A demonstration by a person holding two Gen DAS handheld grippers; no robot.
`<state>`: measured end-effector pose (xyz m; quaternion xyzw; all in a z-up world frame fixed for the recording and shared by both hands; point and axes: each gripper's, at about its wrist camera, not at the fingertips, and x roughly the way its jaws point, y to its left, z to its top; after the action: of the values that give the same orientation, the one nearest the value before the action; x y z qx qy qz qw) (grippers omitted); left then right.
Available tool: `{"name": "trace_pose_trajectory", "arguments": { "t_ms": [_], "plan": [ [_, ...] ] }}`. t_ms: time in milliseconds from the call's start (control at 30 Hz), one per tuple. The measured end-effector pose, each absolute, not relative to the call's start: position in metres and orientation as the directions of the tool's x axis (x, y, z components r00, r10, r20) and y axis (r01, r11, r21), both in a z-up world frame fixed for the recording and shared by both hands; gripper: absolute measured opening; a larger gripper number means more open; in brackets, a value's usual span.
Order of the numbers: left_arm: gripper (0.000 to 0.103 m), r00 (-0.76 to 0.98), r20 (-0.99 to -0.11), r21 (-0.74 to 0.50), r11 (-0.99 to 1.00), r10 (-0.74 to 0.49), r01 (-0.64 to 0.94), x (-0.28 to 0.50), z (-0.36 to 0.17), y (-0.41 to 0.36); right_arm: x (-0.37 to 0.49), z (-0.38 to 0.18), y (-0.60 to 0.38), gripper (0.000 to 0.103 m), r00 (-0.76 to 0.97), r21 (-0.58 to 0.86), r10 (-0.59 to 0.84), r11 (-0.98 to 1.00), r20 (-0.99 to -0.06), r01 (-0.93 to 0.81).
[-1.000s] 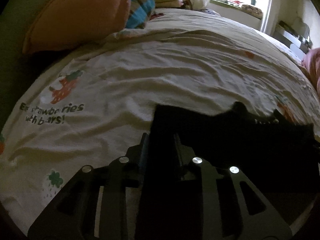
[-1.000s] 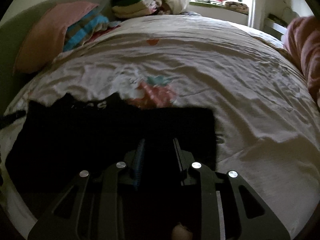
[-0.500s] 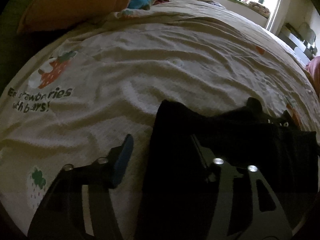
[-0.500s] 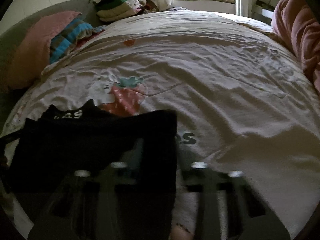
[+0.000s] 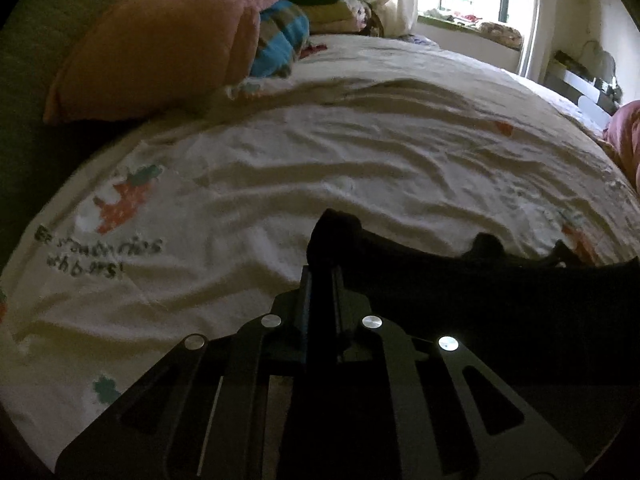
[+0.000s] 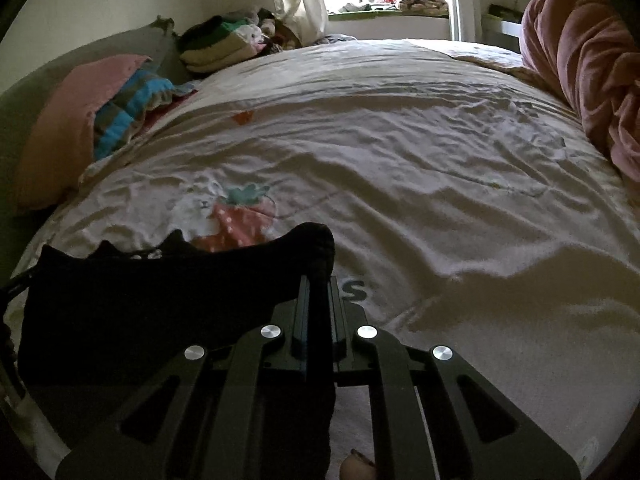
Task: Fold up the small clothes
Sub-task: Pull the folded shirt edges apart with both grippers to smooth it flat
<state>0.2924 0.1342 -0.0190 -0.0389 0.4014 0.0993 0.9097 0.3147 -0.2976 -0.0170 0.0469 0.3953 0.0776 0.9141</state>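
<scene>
Both grippers, left (image 5: 322,276) and right (image 6: 318,284), clench 1 black garment (image 6: 140,304) over the strawberry-print bedsheet (image 6: 400,168) near a pink pillow (image 5: 160,40).

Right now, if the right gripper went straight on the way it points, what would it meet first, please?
The right gripper is shut on a corner of the black garment and points down at the bed. Past that cloth, it would probably meet the white printed sheet first; depth is unclear.

A small black fabric garment (image 5: 500,300) (image 6: 140,300) is lying spread across the white strawberry-print bedsheet (image 5: 320,160), its 2 near corners bunching upward, its far edge showing small points and a strip of pale lettering too dim to read
</scene>
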Motion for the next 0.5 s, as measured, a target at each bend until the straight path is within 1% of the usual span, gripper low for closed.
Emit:
{"name": "trace_pose_trajectory", "arguments": {
  "t_ms": [133, 167, 200, 233, 267, 333, 367, 400, 467, 500],
  "plan": [
    [0.006, 0.628, -0.765, 0.007, 0.977, 0.144, -0.215, 0.291, -0.034, 0.134, 0.312, -0.023, -0.293, 0.007, 0.666, 0.101, 0.138, 0.990, -0.733, -0.094],
    [0.009, 0.625, -0.766, 0.009, 0.975, 0.149, -0.222, 0.290, -0.035, 0.135, 0.312, -0.024, -0.291, 0.008, 0.664, 0.088, 0.129, 0.992, -0.736, -0.095],
    [0.010, 0.625, -0.766, 0.007, 0.974, 0.151, -0.227, 0.289, -0.035, 0.135, 0.311, -0.025, -0.290, 0.008, 0.659, 0.081, 0.126, 0.992, -0.741, -0.098],
    [0.011, 0.621, -0.769, 0.005, 0.973, 0.152, -0.233, 0.287, -0.035, 0.136, 0.310, -0.027, -0.288, 0.010, 0.651, 0.067, 0.111, 0.994, -0.751, -0.091],
    [0.012, 0.621, -0.769, 0.003, 0.973, 0.149, -0.230, 0.285, -0.034, 0.135, 0.308, -0.027, -0.288, 0.015, 0.646, 0.060, 0.099, 0.995, -0.757, -0.083],
    [0.015, 0.626, -0.765, 0.013, 0.975, 0.153, -0.222, 0.280, -0.032, 0.132, 0.302, -0.026, -0.287, 0.017, 0.650, 0.047, 0.087, 0.996, -0.755, -0.079],
    [0.020, 0.631, -0.761, 0.014, 0.976, 0.151, -0.216, 0.276, -0.030, 0.130, 0.298, -0.024, -0.286, 0.018, 0.657, 0.034, 0.077, 0.996, -0.750, -0.077],
    [0.023, 0.631, -0.762, 0.012, 0.977, 0.146, -0.212, 0.274, -0.030, 0.129, 0.292, -0.020, -0.284, 0.019, 0.666, 0.020, 0.070, 0.996, -0.743, -0.083],
    [0.025, 0.633, -0.761, 0.006, 0.978, 0.139, -0.207, 0.268, -0.028, 0.127, 0.282, -0.014, -0.282, 0.026, 0.680, 0.018, 0.079, 0.995, -0.729, -0.096],
    [0.029, 0.635, -0.760, 0.008, 0.979, 0.139, -0.205, 0.266, -0.027, 0.125, 0.278, -0.011, -0.281, 0.029, 0.684, 0.022, 0.091, 0.994, -0.724, -0.108]
  ]
}}
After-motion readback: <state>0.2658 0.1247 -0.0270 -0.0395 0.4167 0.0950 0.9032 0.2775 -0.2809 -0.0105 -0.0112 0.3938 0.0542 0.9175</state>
